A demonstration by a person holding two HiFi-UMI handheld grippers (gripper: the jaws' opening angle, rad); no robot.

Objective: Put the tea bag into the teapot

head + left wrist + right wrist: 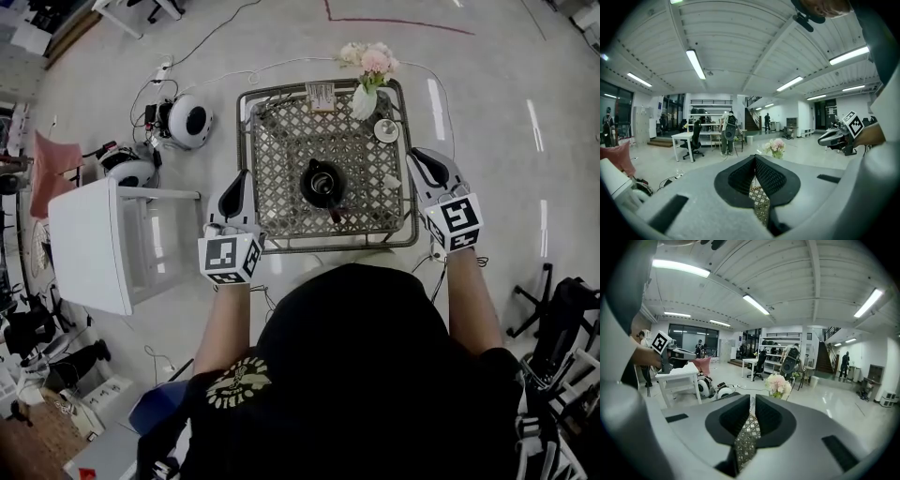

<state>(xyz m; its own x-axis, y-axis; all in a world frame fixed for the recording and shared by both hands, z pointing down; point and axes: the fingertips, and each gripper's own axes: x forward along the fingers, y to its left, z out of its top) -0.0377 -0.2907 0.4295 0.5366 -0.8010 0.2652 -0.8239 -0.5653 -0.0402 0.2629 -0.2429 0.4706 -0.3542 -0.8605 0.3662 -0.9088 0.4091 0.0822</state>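
The black teapot (322, 183) sits mid-table (281, 141); its inside doesn't show. A small white piece, seemingly the tea bag (392, 181), lies on the lattice well to its right, just beside the right gripper (416, 156). A vase (365, 101) of pink flowers stands at the far edge, with a white dish (386, 130) next to it. The left gripper (245, 175) hovers at the table's left edge. Both pairs of jaws are together, with nothing between them.

Glossy teapot (322, 184) on a metal lattice table (281, 141), over a shiny, smooth floor (487, 122).
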